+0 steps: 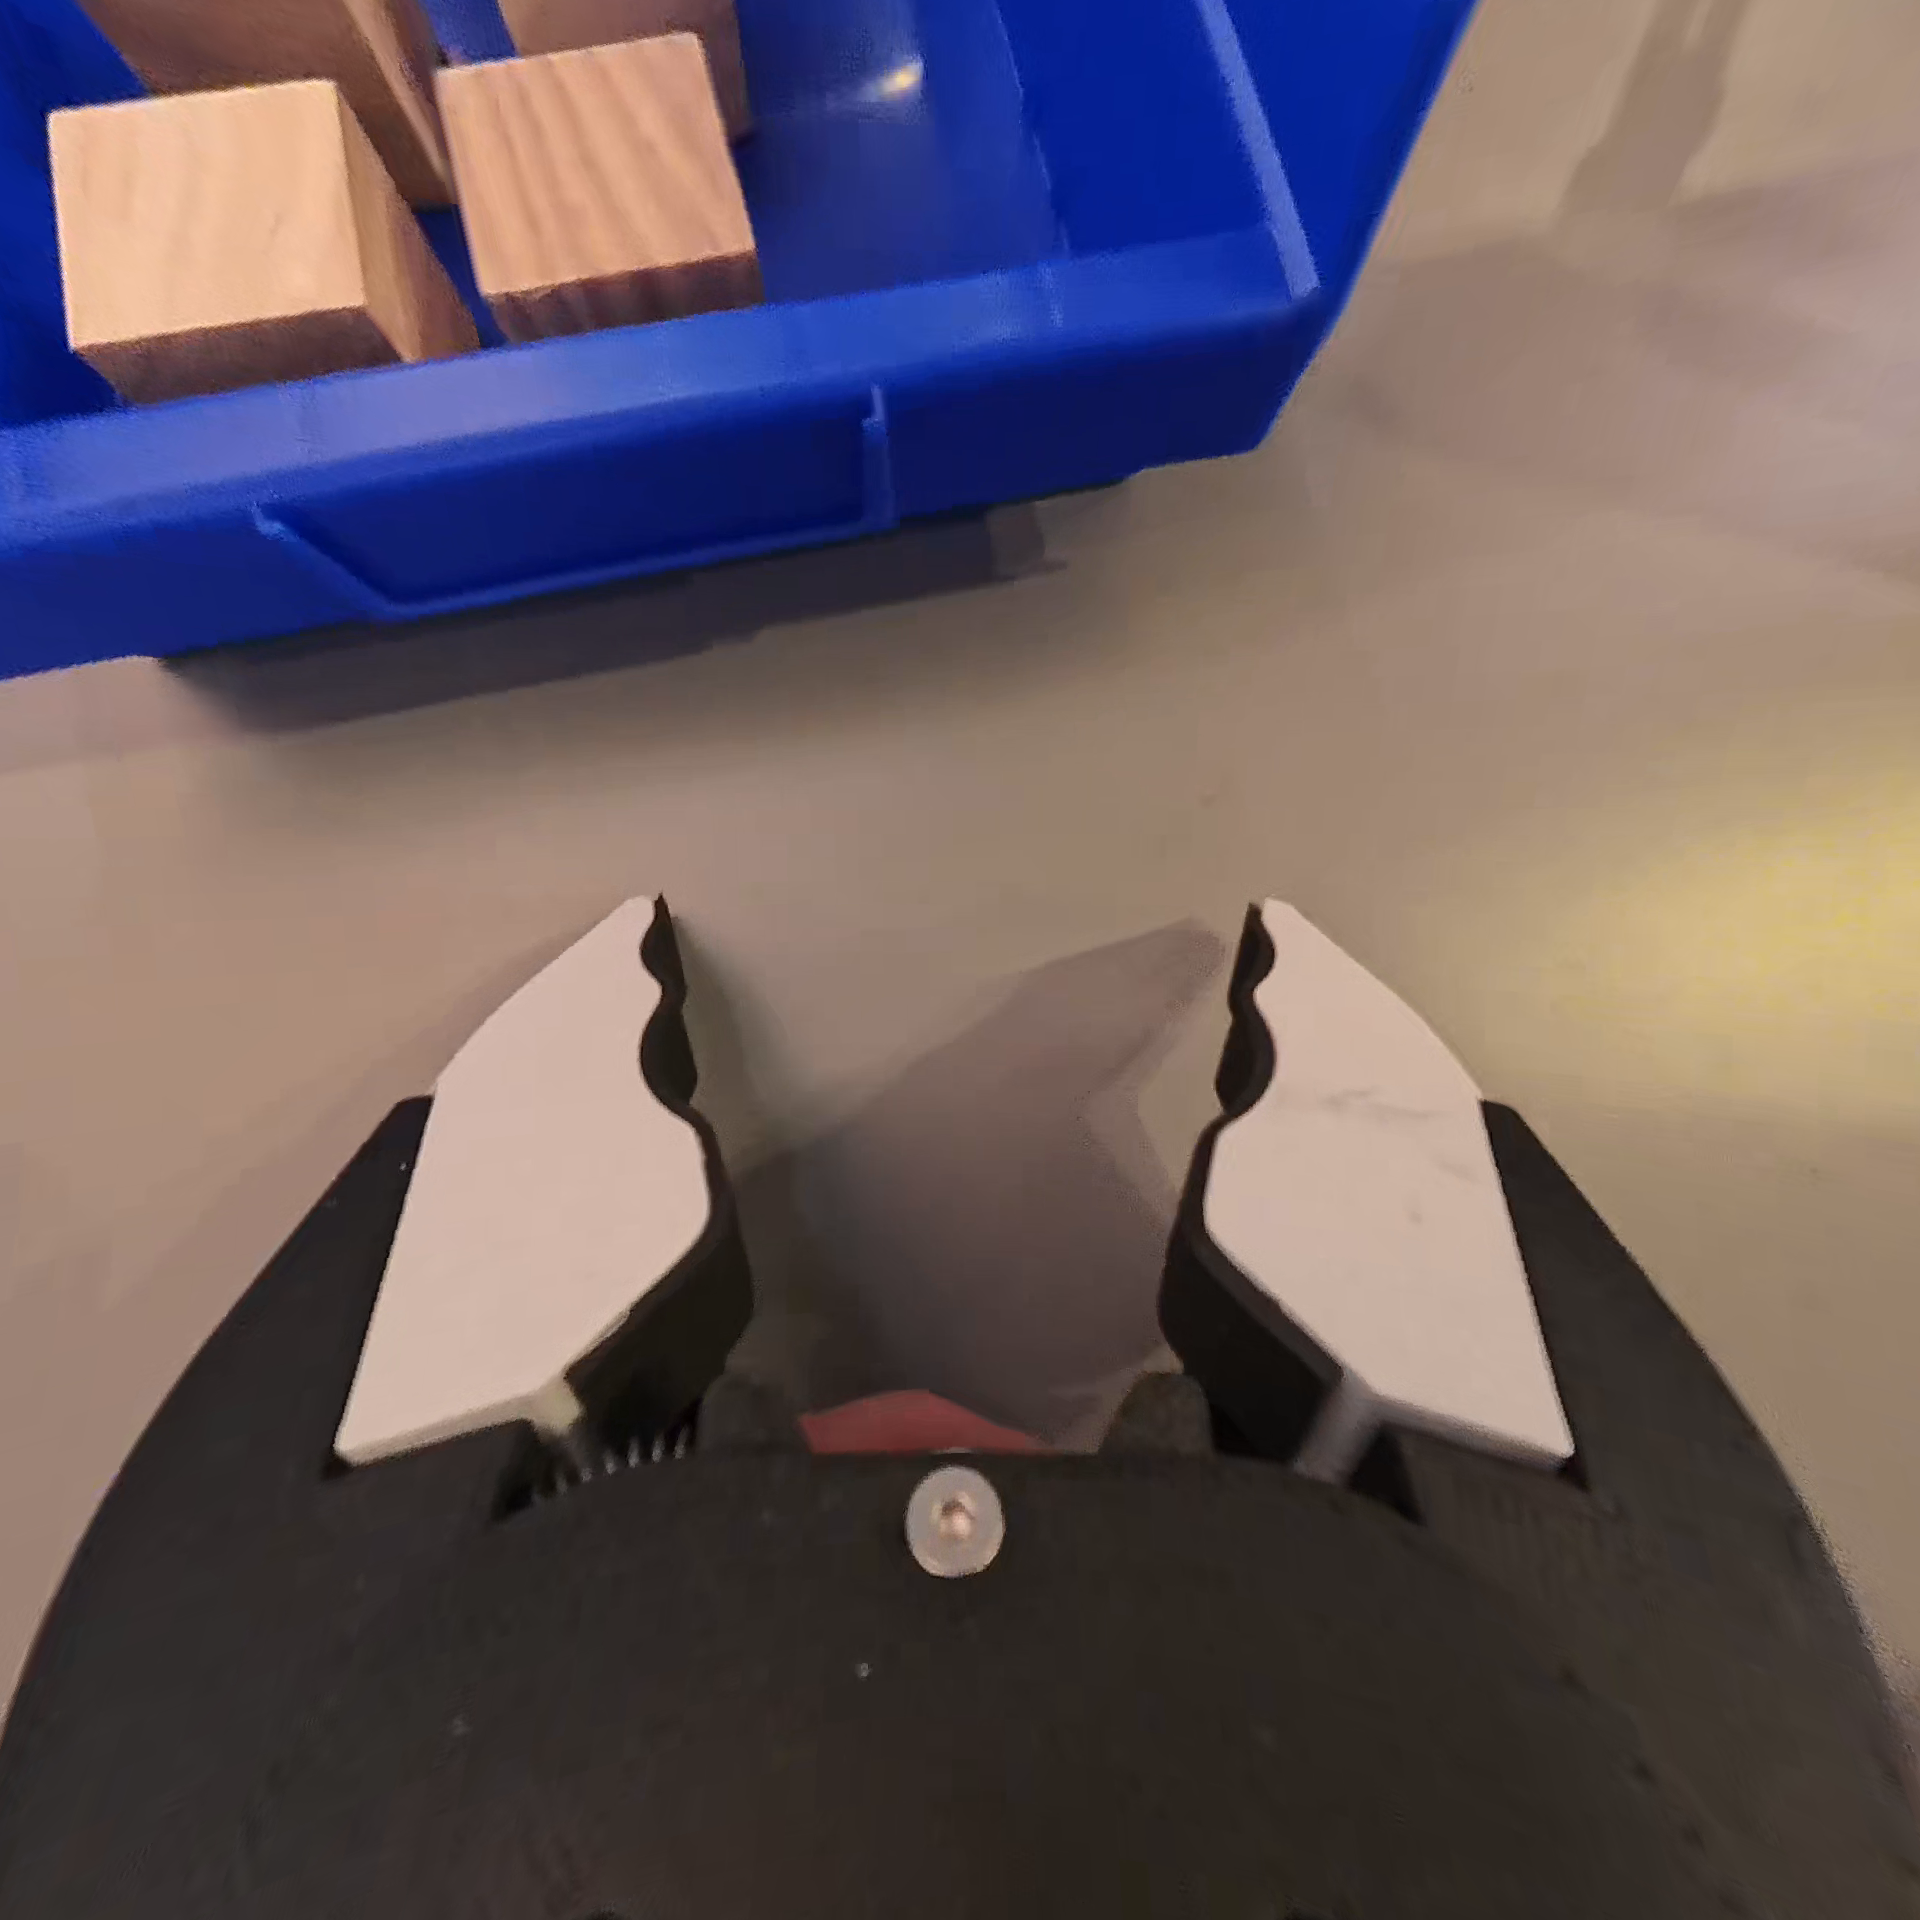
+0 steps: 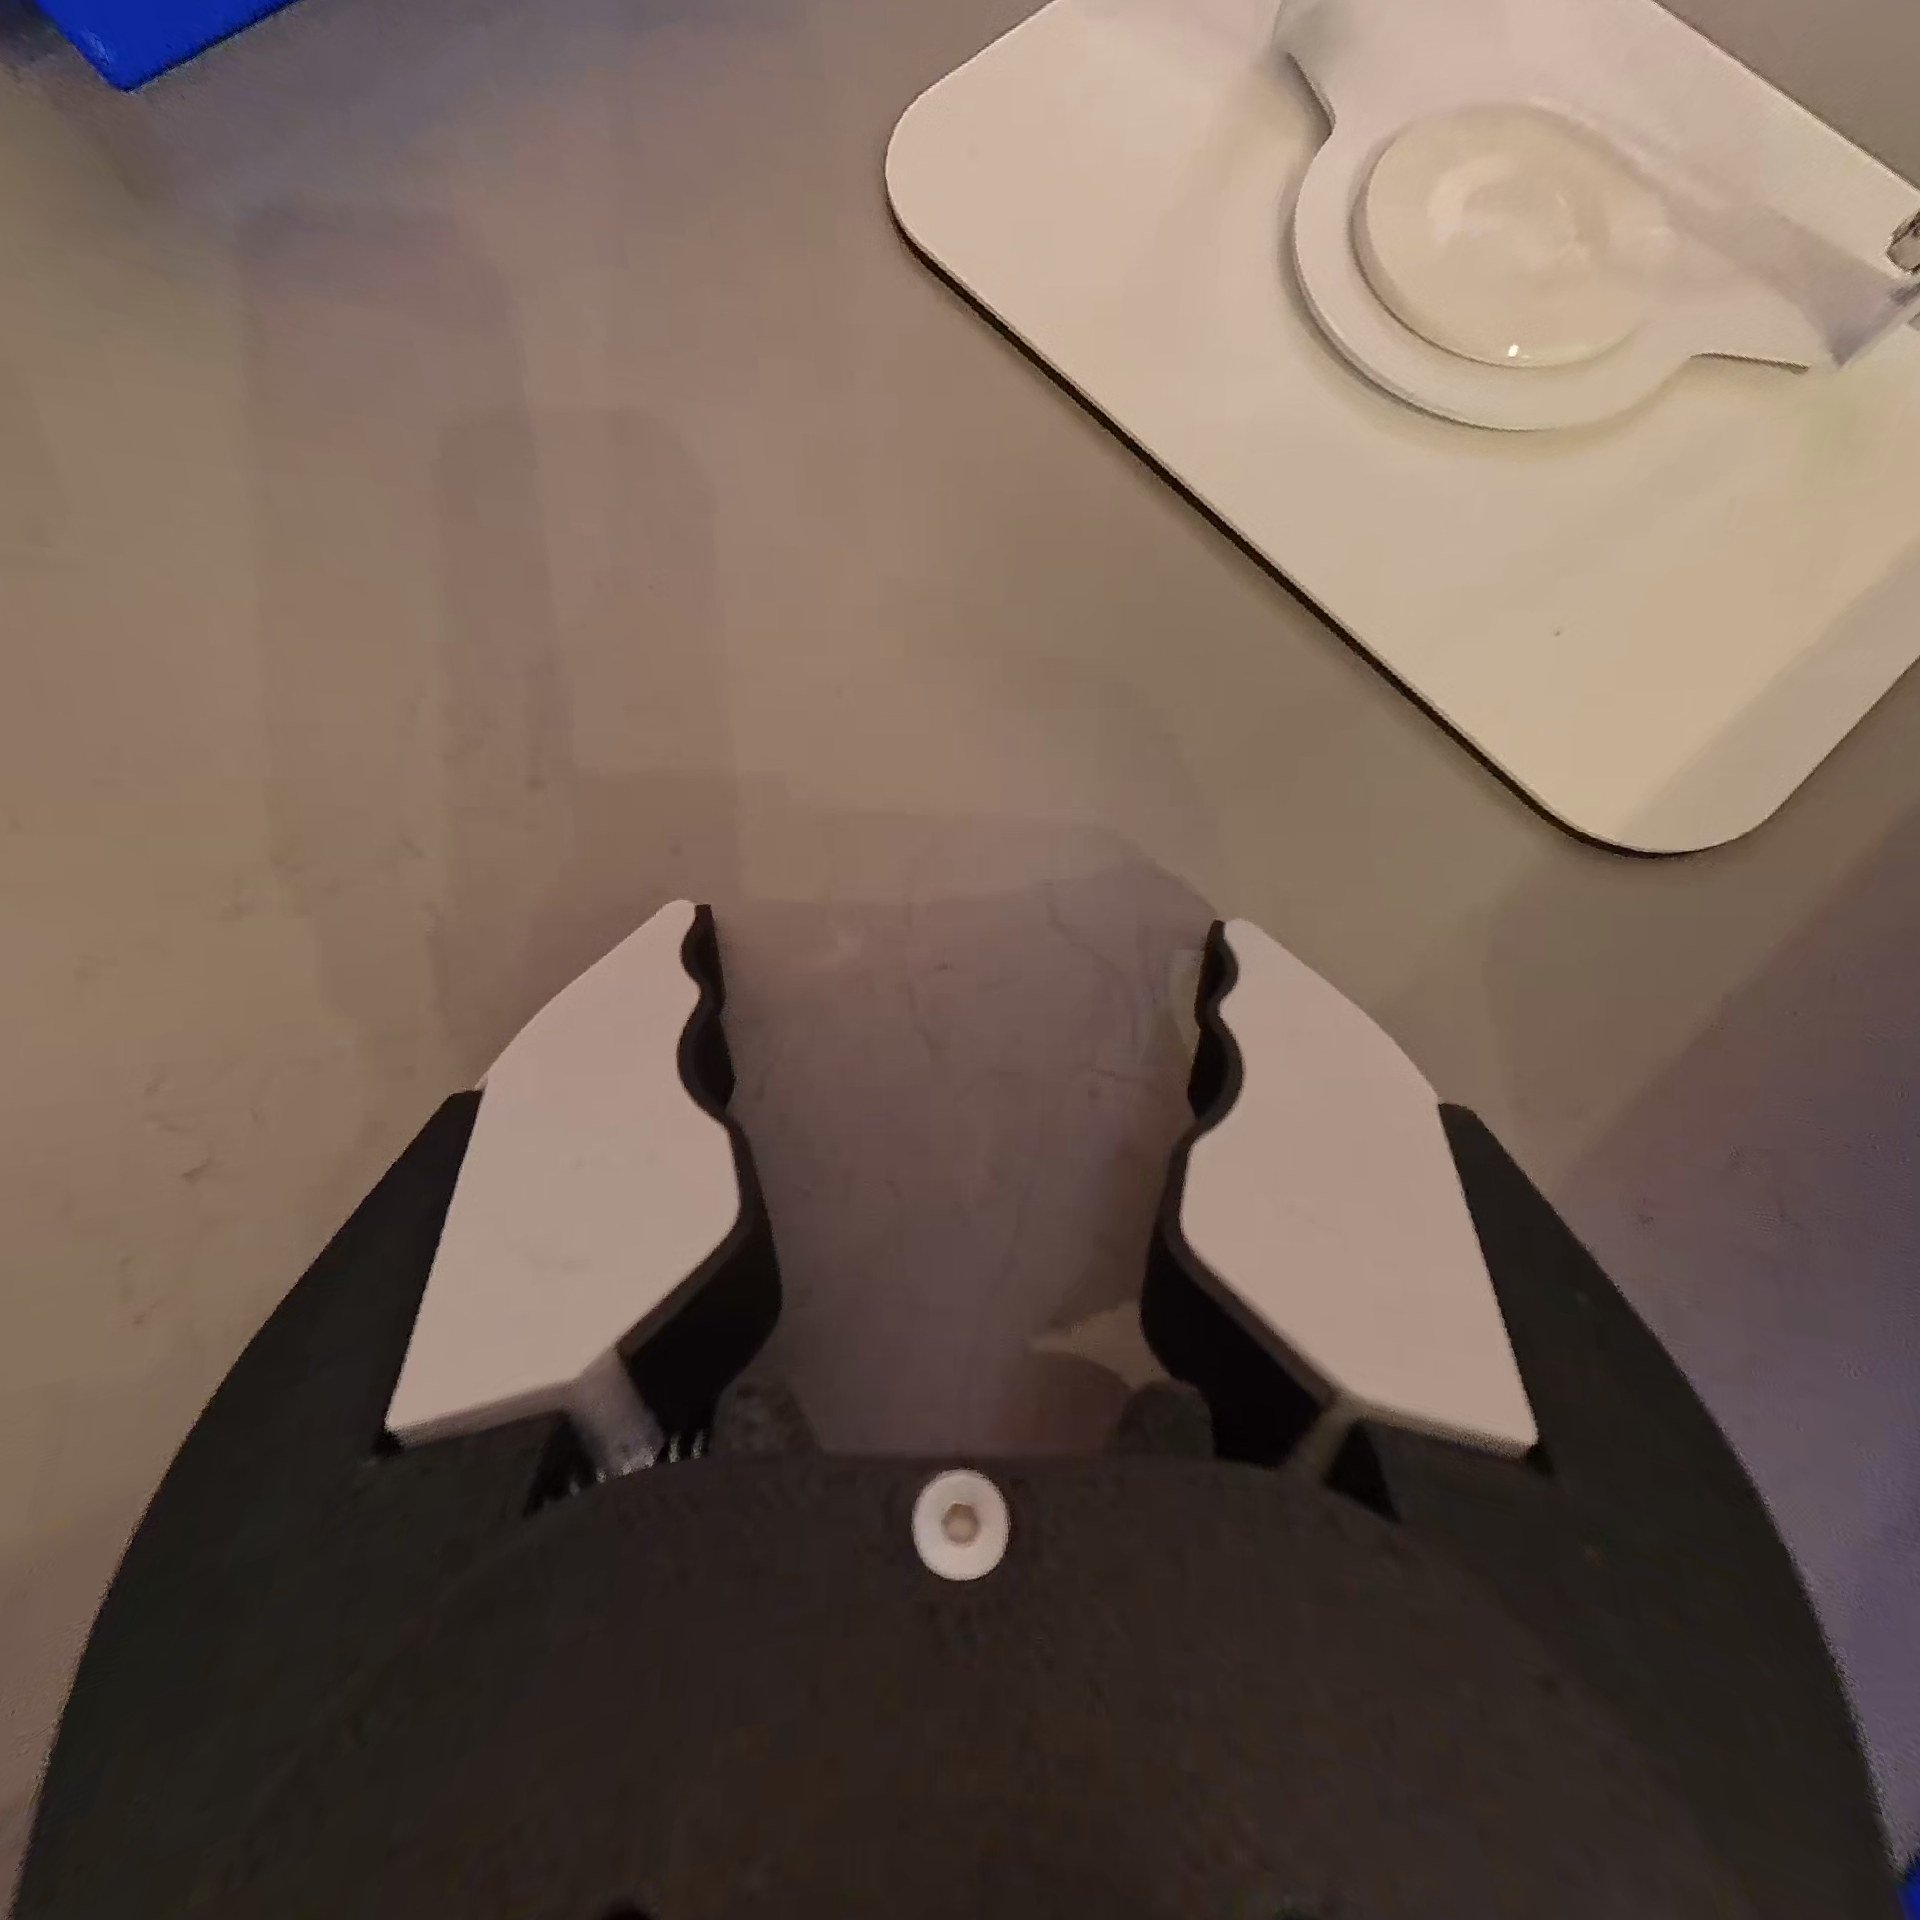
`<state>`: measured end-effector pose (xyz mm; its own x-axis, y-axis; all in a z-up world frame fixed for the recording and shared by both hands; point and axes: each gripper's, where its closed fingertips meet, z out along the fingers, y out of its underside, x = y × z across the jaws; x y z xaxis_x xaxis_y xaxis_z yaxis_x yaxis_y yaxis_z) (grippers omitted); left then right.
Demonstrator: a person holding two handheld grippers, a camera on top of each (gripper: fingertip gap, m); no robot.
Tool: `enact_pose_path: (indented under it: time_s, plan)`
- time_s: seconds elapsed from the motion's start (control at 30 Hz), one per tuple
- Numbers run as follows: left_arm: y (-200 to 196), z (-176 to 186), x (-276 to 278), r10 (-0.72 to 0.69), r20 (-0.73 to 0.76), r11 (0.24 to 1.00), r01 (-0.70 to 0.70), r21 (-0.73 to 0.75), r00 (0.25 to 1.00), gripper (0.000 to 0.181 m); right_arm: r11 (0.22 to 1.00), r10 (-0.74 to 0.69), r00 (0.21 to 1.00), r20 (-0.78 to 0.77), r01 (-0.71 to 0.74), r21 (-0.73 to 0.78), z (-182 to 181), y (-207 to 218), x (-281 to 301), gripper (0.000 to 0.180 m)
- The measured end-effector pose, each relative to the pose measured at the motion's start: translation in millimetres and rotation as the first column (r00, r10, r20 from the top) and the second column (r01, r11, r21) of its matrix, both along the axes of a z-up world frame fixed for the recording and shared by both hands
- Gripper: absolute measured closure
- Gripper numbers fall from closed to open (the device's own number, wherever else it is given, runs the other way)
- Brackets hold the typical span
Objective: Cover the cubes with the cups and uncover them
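Observation:
Several pale wooden cubes sit in a blue bin (image 1: 644, 468) at the top left of the left wrist view; the nearest two are one at the left (image 1: 208, 229) and one to its right (image 1: 592, 166). My left gripper (image 1: 958, 920) is open and empty over the bare table, a short way in front of the bin. My right gripper (image 2: 958, 927) is open and empty over the table. A clear plastic cup (image 2: 1496, 239) stands in a round ring on a white board (image 2: 1195, 436) at the top right of the right wrist view, well ahead of the fingers.
The table top (image 2: 416, 623) is grey-beige. A blue corner (image 2: 125, 42), probably the bin, shows at the top left of the right wrist view. A yellowish patch of light (image 1: 1714, 914) lies on the table to the right of the left gripper.

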<state>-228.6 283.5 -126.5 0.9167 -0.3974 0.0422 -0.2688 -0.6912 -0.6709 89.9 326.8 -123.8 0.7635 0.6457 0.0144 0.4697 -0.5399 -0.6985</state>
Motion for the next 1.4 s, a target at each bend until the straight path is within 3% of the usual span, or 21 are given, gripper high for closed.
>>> enact_pose_path:
  time_s: [1.4]
  plan:
    - [-2.7,0.7,11.7,-0.090,-0.032,0.996,0.090,0.020,0.995,0.100,0.999,0.042,0.999,-0.003,-0.042,0.015,1.9,-4.0,-5.1,0.113]
